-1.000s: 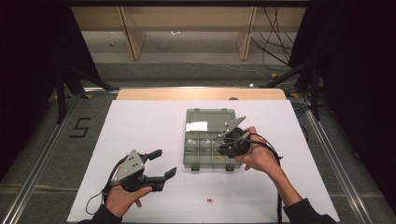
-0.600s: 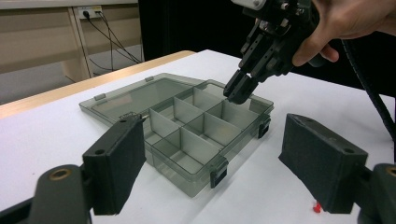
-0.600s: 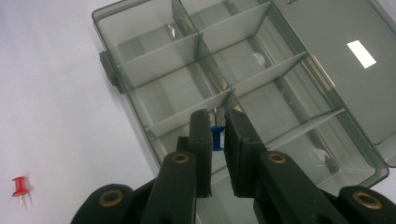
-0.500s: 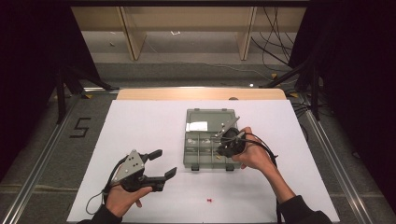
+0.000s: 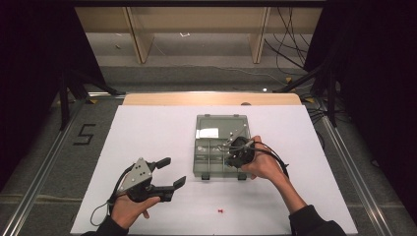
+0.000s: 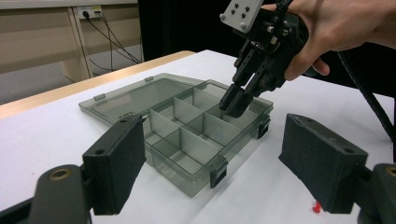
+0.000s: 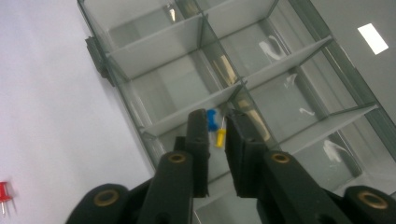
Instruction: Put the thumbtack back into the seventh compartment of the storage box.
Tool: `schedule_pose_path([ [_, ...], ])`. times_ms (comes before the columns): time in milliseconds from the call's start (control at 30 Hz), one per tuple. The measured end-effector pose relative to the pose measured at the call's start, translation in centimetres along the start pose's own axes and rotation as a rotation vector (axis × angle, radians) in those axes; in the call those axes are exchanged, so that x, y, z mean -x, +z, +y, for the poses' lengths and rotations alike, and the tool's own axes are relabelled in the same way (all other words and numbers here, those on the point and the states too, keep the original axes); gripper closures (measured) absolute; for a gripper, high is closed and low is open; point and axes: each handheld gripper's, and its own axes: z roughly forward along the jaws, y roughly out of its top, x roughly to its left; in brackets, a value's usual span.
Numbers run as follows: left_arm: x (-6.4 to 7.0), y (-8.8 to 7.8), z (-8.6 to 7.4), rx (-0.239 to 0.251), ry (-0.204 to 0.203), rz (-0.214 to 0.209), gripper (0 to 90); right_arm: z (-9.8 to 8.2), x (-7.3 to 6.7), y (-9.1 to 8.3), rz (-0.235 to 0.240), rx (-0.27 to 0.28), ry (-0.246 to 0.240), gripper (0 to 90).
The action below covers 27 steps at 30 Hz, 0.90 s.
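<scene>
My right tongs (image 7: pixel 215 135) have just been opening over a near compartment of the open organiser box (image 5: pixel 206 167), at frame centre, so the yellow pin (image 7: pixel 219 136) drops beside the blue pin (image 7: pixel 212 119). My left tongs (image 5: pixel 167 172) wait wide open and empty, lower left, ready for the red pin (image 5: pixel 221 212) lying on the white table (image 5: pixel 147 132).

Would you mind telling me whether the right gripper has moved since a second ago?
Yes. The right gripper has dipped lower into the box, toward its near compartments; its jaws have just been opening, with the yellow pin between them.
</scene>
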Motion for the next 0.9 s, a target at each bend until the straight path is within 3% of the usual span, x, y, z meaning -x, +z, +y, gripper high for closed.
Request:
schedule_pose_path([
  [200,-0.1,0.0,0.0,0.002,0.014,-0.003,21.1,-0.1,0.1,-0.6,-0.009,0.030,0.027,66.2],
  [467,-0.1,0.0,0.1,0.002,0.016,-0.003,21.1,-0.2,-0.2,-1.7,-0.016,0.057,0.019,55.4],
  [600,-0.1,-0.1,0.1,0.003,0.014,-0.001,21.1,-0.1,-0.9,-2.3,-0.014,0.069,0.021,48.4],
  [900,-0.1,-0.1,0.1,0.004,0.016,-0.002,21.1,-0.1,-2.6,-3.5,-0.020,0.085,-0.025,39.0],
])
